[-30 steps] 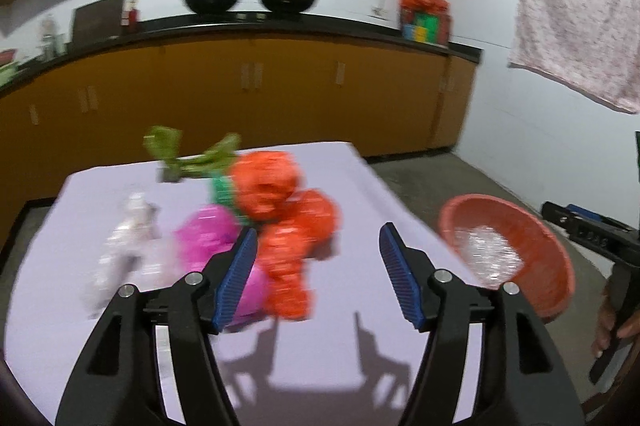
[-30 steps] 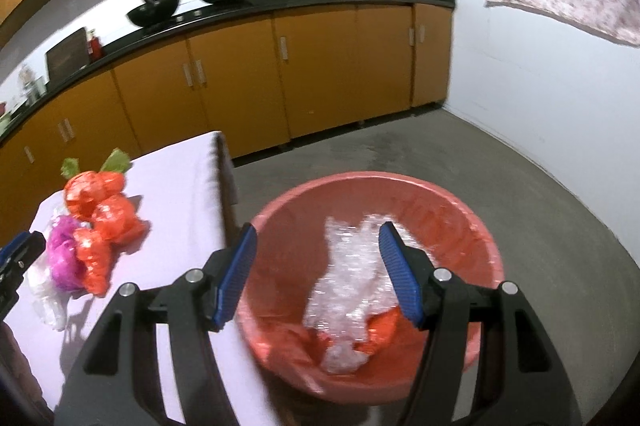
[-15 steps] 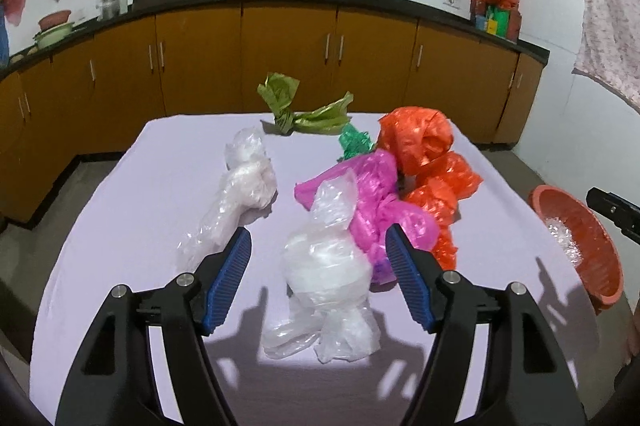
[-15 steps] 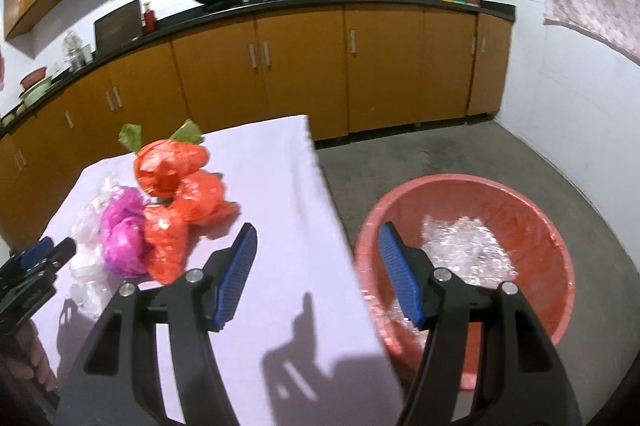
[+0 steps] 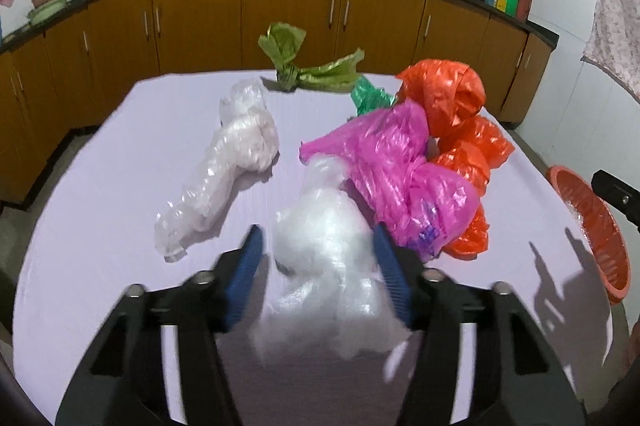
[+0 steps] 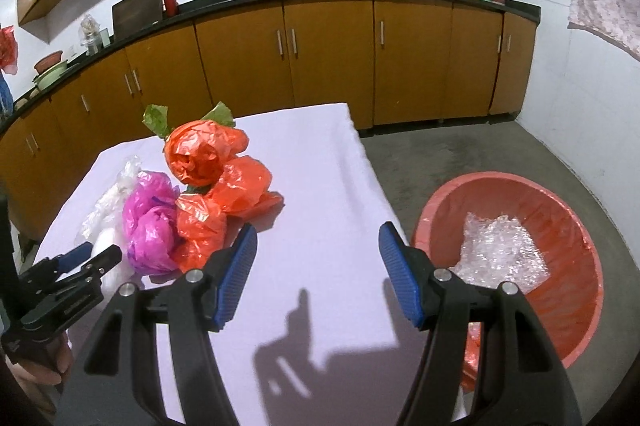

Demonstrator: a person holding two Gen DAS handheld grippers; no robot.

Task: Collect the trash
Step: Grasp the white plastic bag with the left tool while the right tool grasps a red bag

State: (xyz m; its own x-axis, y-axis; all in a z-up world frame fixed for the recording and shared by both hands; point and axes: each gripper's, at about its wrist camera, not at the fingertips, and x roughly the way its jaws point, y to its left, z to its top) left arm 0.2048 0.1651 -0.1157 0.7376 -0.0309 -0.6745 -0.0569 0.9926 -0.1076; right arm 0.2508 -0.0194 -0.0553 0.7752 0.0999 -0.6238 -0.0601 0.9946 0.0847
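Collecting so far: one clear crumpled plastic bag [image 6: 498, 252] already lies inside the red basin [image 6: 560, 194], which stands on the floor off the table's 3 o'clock edge
Left to collect: six bundles remain on the white table [image 5: 100, 186] – a clear bag [image 5: 328, 254] nearest, a second clear bag [image 5: 232, 162] at 10 o'clock of it, a pink bag [image 5: 396, 166] at 1 o'clock touching it, orange bags [image 5: 452, 106] beyond the pink, a small dark-green scrap [image 5: 368, 94] and an olive-green bag [image 5: 304, 66] at 12 o'clock by the far edge
Progress judged: early; most of the pile is not yet moved
Left gripper [image 5: 320, 262]: tilted downward over the near table edge, straddling the nearest clear bag; jaws closing, the bag between them, the right pad against the plastic, the left pad apparently a little clear of it, so not yet a firm pinch
Right gripper [image 6: 318, 258]: angled down over bare tablecloth, basin at its 3 o'clock, orange bags at its 10 o'clock; jaws spread, nothing between them
Person: a hand [image 6: 36, 366] holds the left gripper's handle at the 8 o'clock corner of the right view
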